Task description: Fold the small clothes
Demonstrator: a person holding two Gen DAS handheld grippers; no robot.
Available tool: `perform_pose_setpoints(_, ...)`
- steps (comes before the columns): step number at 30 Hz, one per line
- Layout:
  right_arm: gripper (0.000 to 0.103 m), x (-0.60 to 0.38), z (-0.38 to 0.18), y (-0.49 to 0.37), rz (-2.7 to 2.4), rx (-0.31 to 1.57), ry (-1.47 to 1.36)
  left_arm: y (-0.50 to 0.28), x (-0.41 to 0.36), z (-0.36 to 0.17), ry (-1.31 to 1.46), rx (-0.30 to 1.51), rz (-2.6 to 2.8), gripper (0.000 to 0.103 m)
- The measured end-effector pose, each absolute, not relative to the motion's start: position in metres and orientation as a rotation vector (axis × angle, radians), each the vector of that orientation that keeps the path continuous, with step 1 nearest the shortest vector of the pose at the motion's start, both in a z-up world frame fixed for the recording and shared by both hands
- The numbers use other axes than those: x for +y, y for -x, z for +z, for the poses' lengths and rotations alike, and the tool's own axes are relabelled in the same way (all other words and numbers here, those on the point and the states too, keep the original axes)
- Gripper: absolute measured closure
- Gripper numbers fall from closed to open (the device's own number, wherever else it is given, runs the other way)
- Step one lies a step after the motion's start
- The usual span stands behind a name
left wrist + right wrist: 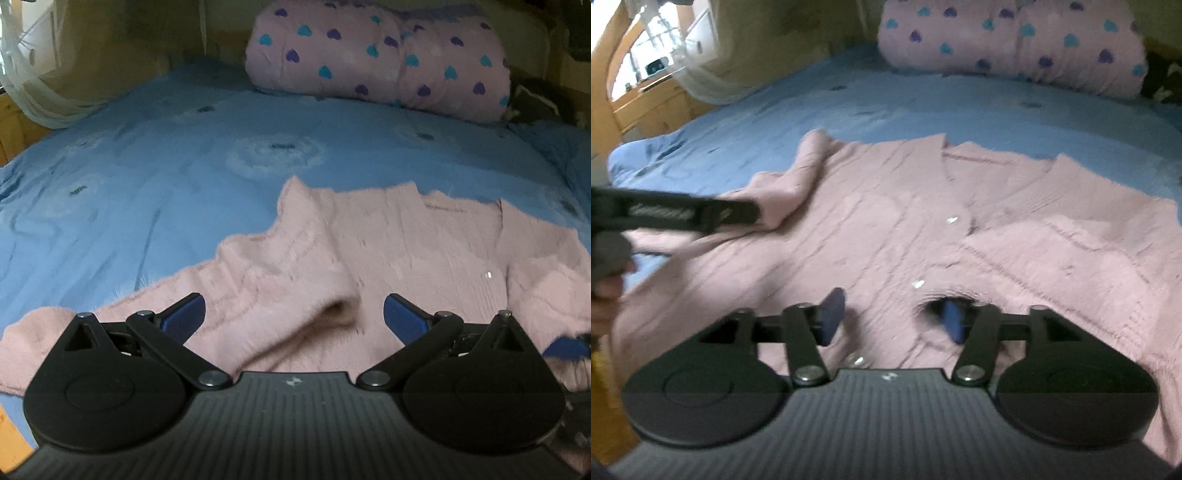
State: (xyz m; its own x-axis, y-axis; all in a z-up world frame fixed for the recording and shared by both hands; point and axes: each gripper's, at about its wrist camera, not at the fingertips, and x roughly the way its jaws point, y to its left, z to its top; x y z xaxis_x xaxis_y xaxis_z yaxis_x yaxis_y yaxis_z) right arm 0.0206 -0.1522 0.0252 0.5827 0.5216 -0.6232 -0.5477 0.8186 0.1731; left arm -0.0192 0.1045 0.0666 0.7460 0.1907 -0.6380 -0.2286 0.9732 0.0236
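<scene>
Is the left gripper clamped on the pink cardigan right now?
No: the left gripper has its blue pads spread wide apart above the pink cardigan, pinching no fabric.

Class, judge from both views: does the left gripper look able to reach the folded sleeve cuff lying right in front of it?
Probably yes: the left gripper is open, and the sleeve cuff lies uncovered between its fingers.

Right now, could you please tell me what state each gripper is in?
Left gripper: open, holding nothing, hovering over a folded sleeve of the pink cardigan.
Right gripper: open, holding nothing; one finger sits in a cardigan fold.
</scene>
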Motion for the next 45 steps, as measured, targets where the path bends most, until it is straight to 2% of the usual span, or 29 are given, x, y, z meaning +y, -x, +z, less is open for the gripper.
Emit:
perform_pose_setpoints(11, 0.043, -0.197, 0.064, 0.003, 0.698, 0.613, 0.013, -0.010, 0.130, 0.084, -0.065, 0.637, 0.327, 0.000)
perform_pose_setpoints(18, 0.043, -0.234, 0.070, -0.010, 0.577, 0.579, -0.115, -0.031, 0.179, 0.061, -0.096, 0.760, 0.346, 0.000)
perform_pose_setpoints(21, 0.043, -0.238, 0.067, -0.017, 0.530, 0.578, -0.148, -0.038, 0.204, 0.044, -0.015, 0.837, 0.321, 0.001)
perform_pose_setpoints(25, 0.043, -0.236, 0.062, -0.022, 0.489, 0.588, -0.142, -0.036, 0.222, 0.029, 0.117, 0.863, 0.276, 0.031)
perform_pose_setpoints(26, 0.043, -0.236, 0.062, -0.023, 0.483, 0.586, -0.138, -0.033, 0.222, 0.030, 0.118, 0.849, 0.272, 0.048)
perform_pose_setpoints(27, 0.043, -0.235, 0.062, -0.023, 0.479, 0.585, -0.135, -0.031, 0.219, 0.031, 0.098, 0.839, 0.248, 0.062)
perform_pose_setpoints(28, 0.043, -0.234, 0.062, -0.023, 0.475, 0.582, -0.132, -0.028, 0.218, 0.034, 0.093, 0.830, 0.224, 0.088)
perform_pose_setpoints(31, 0.043, -0.235, 0.061, -0.025, 0.458, 0.577, -0.136, -0.022, 0.213, 0.044, 0.042, 0.811, 0.240, 0.093)
perform_pose_setpoints(35, 0.043, -0.242, 0.061, -0.027, 0.447, 0.580, -0.169, -0.016, 0.208, 0.055, -0.170, 0.744, 0.372, 0.093)
perform_pose_setpoints(40, 0.043, -0.249, 0.062, -0.028, 0.420, 0.568, -0.208, -0.027, 0.231, 0.067, -0.289, 0.735, 0.522, 0.092)
perform_pose_setpoints(45, 0.043, -0.252, 0.062, -0.030, 0.399, 0.562, -0.223, -0.030, 0.237, 0.078, -0.238, 0.754, 0.521, 0.087)
